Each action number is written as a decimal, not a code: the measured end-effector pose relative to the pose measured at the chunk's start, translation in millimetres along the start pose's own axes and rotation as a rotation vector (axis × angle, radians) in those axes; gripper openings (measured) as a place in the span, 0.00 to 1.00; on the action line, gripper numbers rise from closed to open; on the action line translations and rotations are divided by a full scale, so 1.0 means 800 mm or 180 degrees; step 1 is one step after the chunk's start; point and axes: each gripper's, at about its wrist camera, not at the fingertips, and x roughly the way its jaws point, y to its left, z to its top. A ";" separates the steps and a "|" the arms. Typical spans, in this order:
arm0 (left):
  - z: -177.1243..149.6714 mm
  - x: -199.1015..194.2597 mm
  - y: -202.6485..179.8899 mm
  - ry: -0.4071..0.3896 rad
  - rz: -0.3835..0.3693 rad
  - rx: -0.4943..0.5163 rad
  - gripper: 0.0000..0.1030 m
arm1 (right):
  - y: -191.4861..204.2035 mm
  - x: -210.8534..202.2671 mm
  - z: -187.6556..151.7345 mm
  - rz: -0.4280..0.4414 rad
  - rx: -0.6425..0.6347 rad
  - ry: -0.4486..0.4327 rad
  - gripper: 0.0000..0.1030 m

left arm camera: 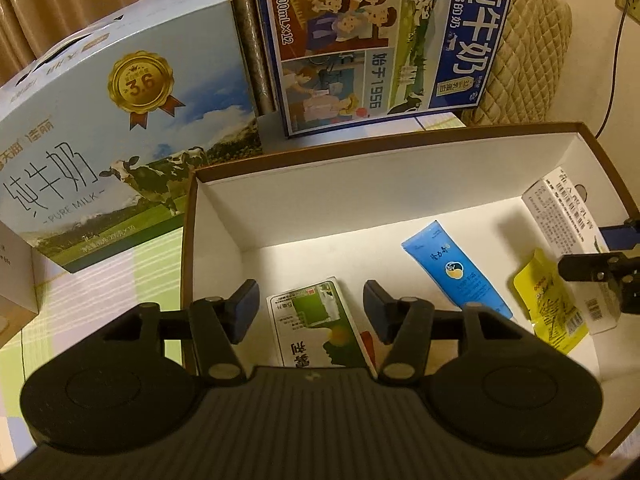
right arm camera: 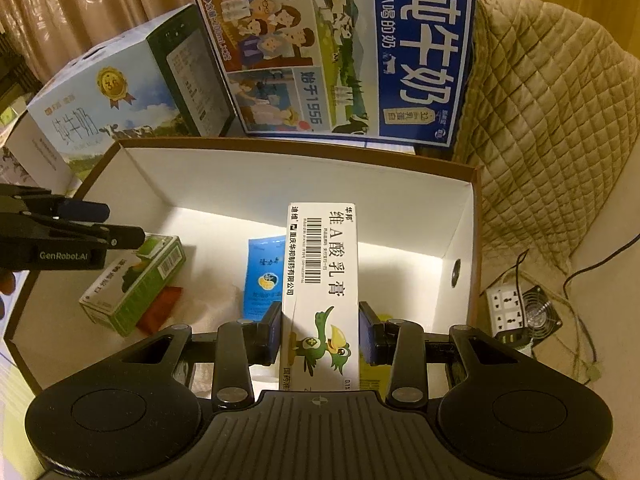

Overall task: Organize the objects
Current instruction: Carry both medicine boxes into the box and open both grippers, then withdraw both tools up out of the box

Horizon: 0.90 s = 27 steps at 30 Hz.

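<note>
Sorting well under way — one carton not yet set down in the box

The right tool (right arm camera: 319, 332) pinches a white ointment carton (right arm camera: 320, 280) over the open cardboard box (left arm camera: 400, 200); a green carton (left arm camera: 316, 328), blue tube (left arm camera: 452, 268) and yellow sachet (left arm camera: 552, 300) already lie inside — the left tool (left arm camera: 310, 308) hangs spread and empty above the green carton.

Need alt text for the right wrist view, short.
The right gripper grips a white ointment carton over an open white-lined box holding a green carton and blue tube. The left gripper reaches in; milk cases stand behind.
</note>
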 end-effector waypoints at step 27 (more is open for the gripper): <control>-0.042 -0.089 -0.009 -0.0107 -0.0332 -0.0193 0.78 | 0.006 -0.087 -0.052 -0.0014 0.0350 -0.0409 0.54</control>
